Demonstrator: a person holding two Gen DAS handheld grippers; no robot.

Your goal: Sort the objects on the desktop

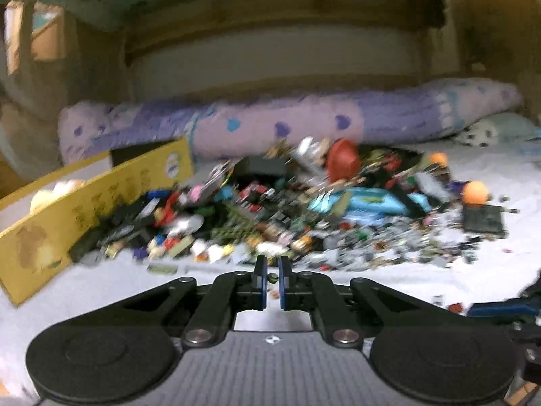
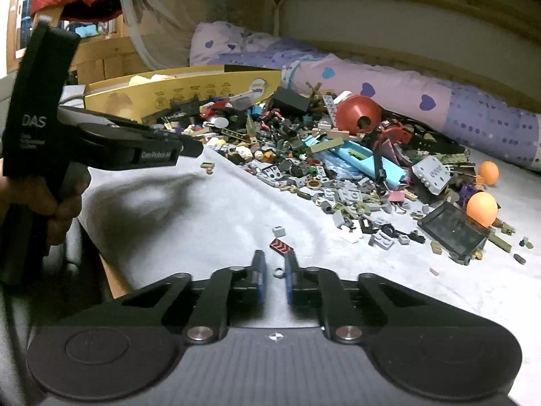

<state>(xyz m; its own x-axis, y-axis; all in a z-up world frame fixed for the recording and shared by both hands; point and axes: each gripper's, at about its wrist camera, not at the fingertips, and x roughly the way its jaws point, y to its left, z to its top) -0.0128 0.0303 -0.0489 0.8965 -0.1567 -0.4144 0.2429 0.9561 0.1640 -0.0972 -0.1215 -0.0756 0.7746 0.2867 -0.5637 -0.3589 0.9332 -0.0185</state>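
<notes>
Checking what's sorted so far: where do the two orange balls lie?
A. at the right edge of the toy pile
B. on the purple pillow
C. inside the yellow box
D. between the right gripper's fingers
A: both orange balls rest on the sheet at the toy pile's right edge.

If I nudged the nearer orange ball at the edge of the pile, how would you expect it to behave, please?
The orange ball looks smooth and round, so it would probably roll off easily. It resembles a hollow table-tennis ball, likely very light. It leans against a dark tray, which might stop it on that side; the soft grey cover may slow it.
</notes>
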